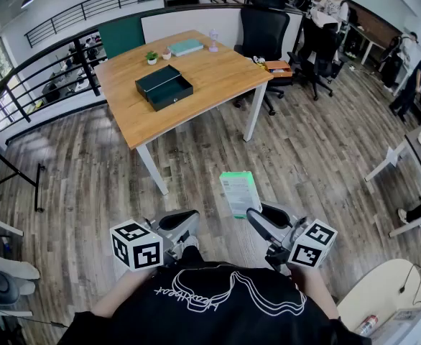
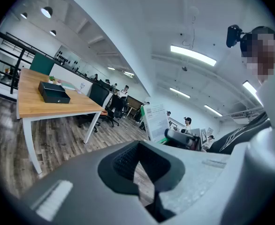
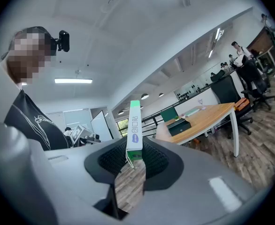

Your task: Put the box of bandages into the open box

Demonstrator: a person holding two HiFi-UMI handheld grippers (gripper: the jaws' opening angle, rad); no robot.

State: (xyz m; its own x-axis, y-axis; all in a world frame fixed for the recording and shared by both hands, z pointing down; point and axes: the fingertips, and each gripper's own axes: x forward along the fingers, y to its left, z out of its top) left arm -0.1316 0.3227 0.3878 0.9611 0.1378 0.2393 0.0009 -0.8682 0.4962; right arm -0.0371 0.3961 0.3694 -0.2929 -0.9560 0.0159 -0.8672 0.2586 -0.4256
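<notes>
The wood floor (image 1: 304, 149) spreads under both grippers and well ahead of them. The table (image 1: 196, 85) stands far ahead of the grippers, a little to the left of them in the head view. A black chair (image 1: 264, 31) sits at the table's far right corner, farther off than anything else named here. The person's black shirt (image 1: 210, 307) fills the space just behind the grippers.

The open box (image 1: 164, 87), dark and with its lid laid back, rests on the table well apart from both grippers.

The left gripper (image 1: 185, 225) is held low over the floor, beside the right one. Its jaws stand narrowly apart, and only floor shows through the gap. The right gripper (image 1: 257, 218) is at about the same height. Its jaws are clamped on the bandage box (image 1: 239, 192), gripping it near one end.

The green-and-white bandage box sticks out ahead of the right gripper's jaws and leans toward the left gripper, so it hangs over the floor between the two. In the right gripper view its narrow edge faces the camera and stands upright from the pads.

Beyond the open box, at the table's far edge, lie a teal book (image 1: 186, 47), a small plant (image 1: 151, 57) and a small bottle (image 1: 213, 40).
</notes>
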